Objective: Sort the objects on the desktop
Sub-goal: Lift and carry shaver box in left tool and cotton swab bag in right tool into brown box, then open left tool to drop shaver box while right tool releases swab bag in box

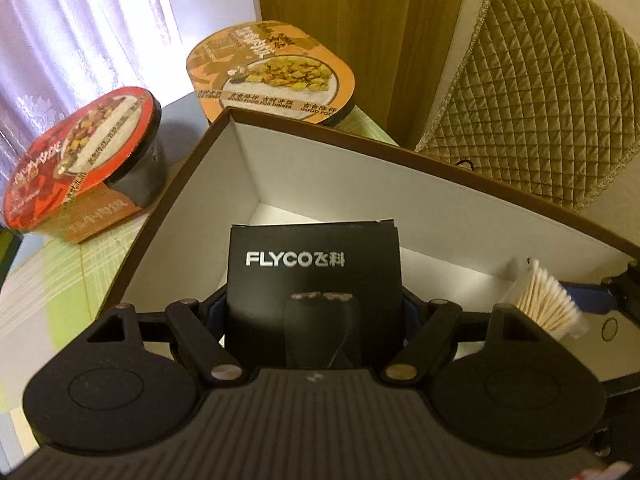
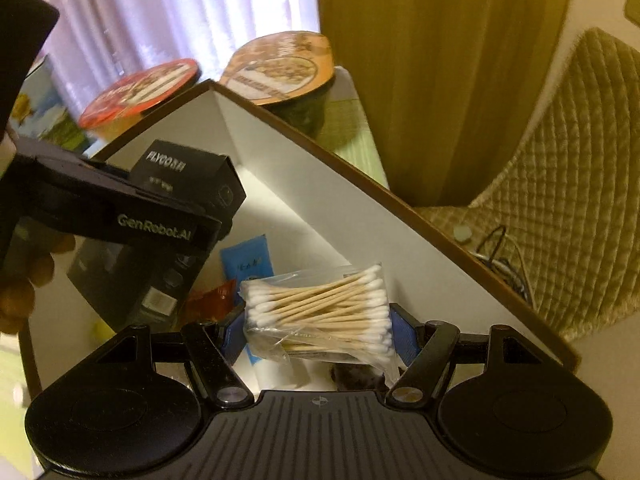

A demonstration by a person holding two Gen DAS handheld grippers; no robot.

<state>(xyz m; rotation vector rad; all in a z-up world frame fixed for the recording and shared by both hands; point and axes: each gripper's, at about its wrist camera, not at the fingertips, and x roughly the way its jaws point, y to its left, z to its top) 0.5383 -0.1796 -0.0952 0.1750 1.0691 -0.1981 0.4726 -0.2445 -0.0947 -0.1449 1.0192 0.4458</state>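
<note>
Through the left wrist view we saw our left hand-held gripper (image 1: 314, 312) clamped on the black FLYCO box (image 1: 314, 280), held upright above the open white-walled box (image 1: 400, 200); two food bowls, a red-lidded bowl (image 1: 80, 160) and an orange-lidded bowl (image 1: 272, 68), stood on the surface (image 1: 60, 280) beyond it. Through the right wrist view we saw our right hand-held gripper (image 2: 320, 332) closed on the bag of cotton swabs (image 2: 320, 308), also over the open box; a blue packet (image 2: 248, 264) and a red wrapper (image 2: 212, 300) lay inside on its floor.
</note>
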